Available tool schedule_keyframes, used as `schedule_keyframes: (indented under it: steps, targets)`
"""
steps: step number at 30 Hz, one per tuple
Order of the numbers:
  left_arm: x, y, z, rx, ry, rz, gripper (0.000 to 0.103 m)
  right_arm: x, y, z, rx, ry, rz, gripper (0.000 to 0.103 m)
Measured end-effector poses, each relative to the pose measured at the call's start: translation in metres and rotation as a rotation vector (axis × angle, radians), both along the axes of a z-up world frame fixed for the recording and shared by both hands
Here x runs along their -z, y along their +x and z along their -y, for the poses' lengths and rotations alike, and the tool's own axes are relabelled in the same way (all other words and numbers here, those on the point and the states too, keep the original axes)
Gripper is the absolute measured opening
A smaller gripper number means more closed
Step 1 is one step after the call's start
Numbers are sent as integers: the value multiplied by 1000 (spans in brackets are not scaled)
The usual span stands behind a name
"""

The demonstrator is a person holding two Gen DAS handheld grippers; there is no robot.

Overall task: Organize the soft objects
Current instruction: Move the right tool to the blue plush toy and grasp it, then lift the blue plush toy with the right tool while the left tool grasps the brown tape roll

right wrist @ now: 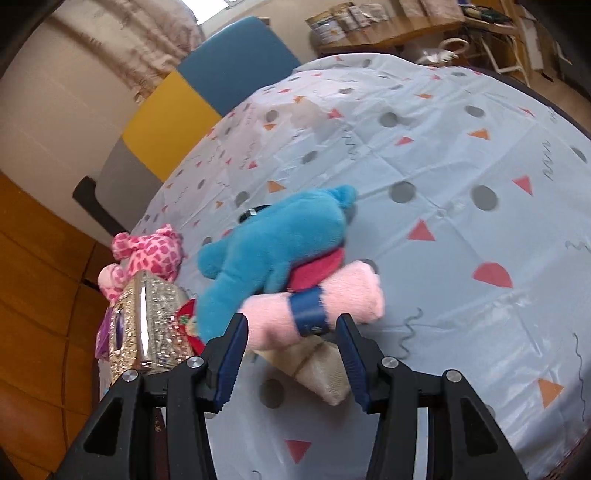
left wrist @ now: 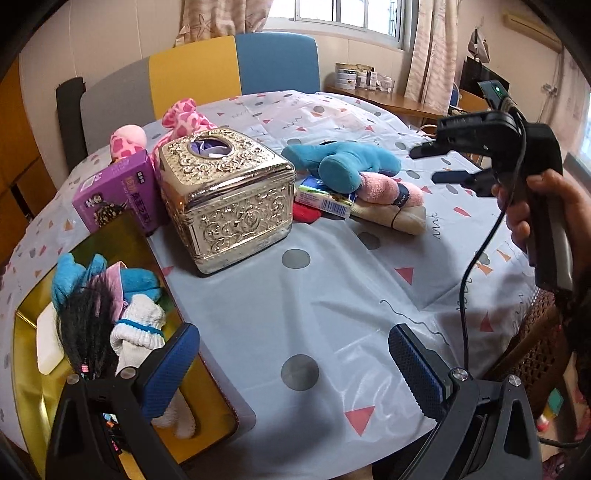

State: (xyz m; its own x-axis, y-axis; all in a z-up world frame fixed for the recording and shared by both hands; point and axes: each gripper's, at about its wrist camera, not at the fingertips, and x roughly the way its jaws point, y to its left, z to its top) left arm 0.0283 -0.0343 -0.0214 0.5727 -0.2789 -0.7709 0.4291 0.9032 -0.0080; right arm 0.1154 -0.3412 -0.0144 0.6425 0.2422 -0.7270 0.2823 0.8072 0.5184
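Loosely rolled pink towel (right wrist: 314, 306), blue band (right wrist: 308, 310), unheld

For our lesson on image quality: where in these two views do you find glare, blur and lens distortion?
Left wrist view: glare on the shiny metal tissue box and bright window; the table edge bows from fisheye distortion. Right wrist view: the blue plush toy and pink rolled towel look softly blurred, and the horizon is tilted.

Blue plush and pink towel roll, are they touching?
Touching. The right wrist view shows the blue plush lying directly on the pink towel roll, no gap between them.
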Motion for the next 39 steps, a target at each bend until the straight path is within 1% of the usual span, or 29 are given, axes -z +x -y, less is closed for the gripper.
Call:
schedule_keyframes:
  steps: [2,4,8,11,14,16,18,20,21,22,24,25,27,30,32,34,37,39]
  targets:
    - [0,0,-3,2,-12,-3,103,-3,7,-5,-13,6,5,52]
    - [1,0,-5,3,-22,-7,103,-3,18,-9,-15,27,-9,68]
    - [5,1,-8,0,-39,-22,103,1,48,-21,-24,52,-46,75]
    - [6,2,-12,-3,-58,-31,103,12,75,-30,-10,57,-111,77]
    - [7,3,-14,-6,-74,-38,103,26,103,-40,21,18,-197,82]
    - [8,4,-17,-13,-84,-43,103,36,121,-48,25,-7,-243,87]
    - [9,4,-19,-18,-95,-50,103,45,133,-54,40,-47,-274,87]
    - [10,5,-22,-24,-102,-56,103,54,139,-57,43,-83,-292,83]
    - [10,4,-23,-25,-106,-58,103,54,138,-57,51,-110,-293,72]
    - [10,4,-25,-25,-113,-58,103,52,136,-57,48,-116,-278,66]
    - [11,4,-28,-27,-127,-65,103,45,130,-58,32,-131,-247,60]
    - [12,4,-28,-29,-132,-70,103,39,125,-56,28,-135,-225,58]
    - [12,6,-28,-31,-138,-74,103,22,115,-53,10,-121,-165,58]
    - [10,5,-29,-35,-139,-68,103,0,101,-44,-21,-62,-88,58]
    - [8,4,-28,-33,-135,-59,103,-16,90,-37,-29,-54,-41,58]
    - [6,3,-27,-30,-122,-49,103,-27,79,-26,-38,-7,4,58]
    - [3,1,-24,-22,-110,-41,103,-39,62,-11,-81,77,67,58]
    - [0,2,-20,-16,-98,-31,103,-44,52,-2,-63,55,85,58]
